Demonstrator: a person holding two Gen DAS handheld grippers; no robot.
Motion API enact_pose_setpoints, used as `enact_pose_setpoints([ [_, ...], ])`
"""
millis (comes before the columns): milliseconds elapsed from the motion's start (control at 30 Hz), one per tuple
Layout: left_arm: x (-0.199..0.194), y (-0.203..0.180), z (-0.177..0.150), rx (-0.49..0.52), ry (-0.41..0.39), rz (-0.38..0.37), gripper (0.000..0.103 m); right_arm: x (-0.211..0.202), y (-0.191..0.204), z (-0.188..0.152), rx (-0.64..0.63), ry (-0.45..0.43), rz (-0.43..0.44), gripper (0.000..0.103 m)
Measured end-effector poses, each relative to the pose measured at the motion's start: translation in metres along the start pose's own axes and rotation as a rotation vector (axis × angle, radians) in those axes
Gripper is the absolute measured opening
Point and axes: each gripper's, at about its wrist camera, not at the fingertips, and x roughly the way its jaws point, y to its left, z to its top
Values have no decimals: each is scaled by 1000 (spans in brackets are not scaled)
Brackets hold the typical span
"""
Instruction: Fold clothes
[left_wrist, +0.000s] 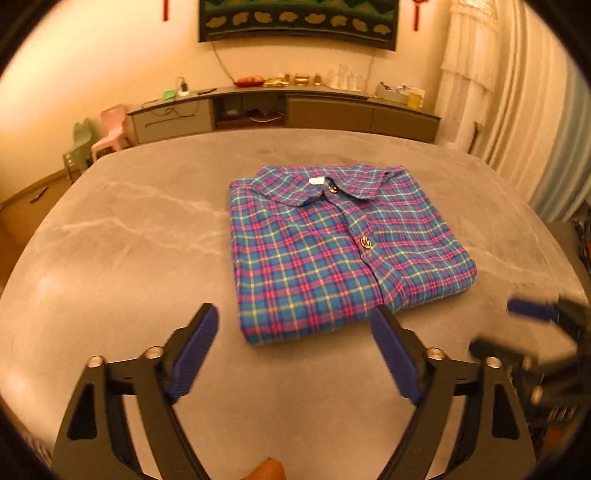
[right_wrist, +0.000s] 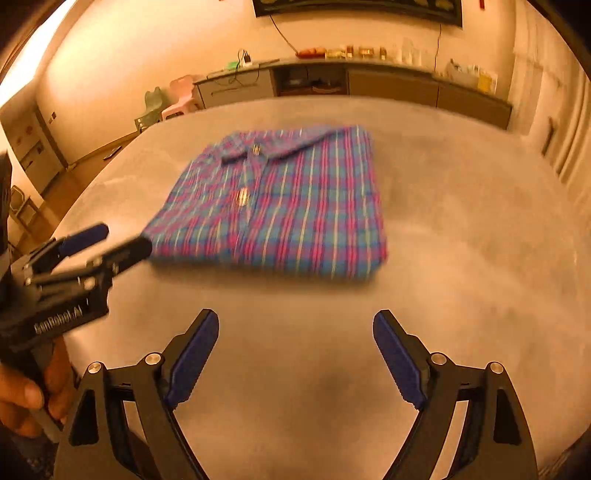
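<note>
A blue, pink and yellow plaid shirt (left_wrist: 332, 251) lies folded into a neat rectangle on the grey marble table (left_wrist: 129, 240), collar at the far side, gold buttons showing. My left gripper (left_wrist: 295, 325) hovers open just short of the shirt's near edge, nothing between its blue pads. In the right wrist view the shirt (right_wrist: 280, 206) looks blurred by motion. My right gripper (right_wrist: 295, 328) stands open over bare tabletop, some way back from the shirt. The left gripper (right_wrist: 114, 240) also shows there at the left, held by a hand, its tips near the shirt's near left corner.
A long low cabinet (left_wrist: 288, 110) with bottles and dishes runs along the far wall under a dark picture. Small pink and green chairs (left_wrist: 107, 136) stand at the left. Curtains (left_wrist: 517, 110) hang at the right. The table's rounded edge (right_wrist: 554, 206) curves on the right.
</note>
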Motion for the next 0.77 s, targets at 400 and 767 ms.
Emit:
enact_pose_setpoints([
  [400,-15,-12,-16,-46,-18,-78,92,8,11,-13,-44,7,-44,87],
  [767,-18,-18,-19,-60,-23,-78,92,20,20,-11,-65,15,-59,87],
])
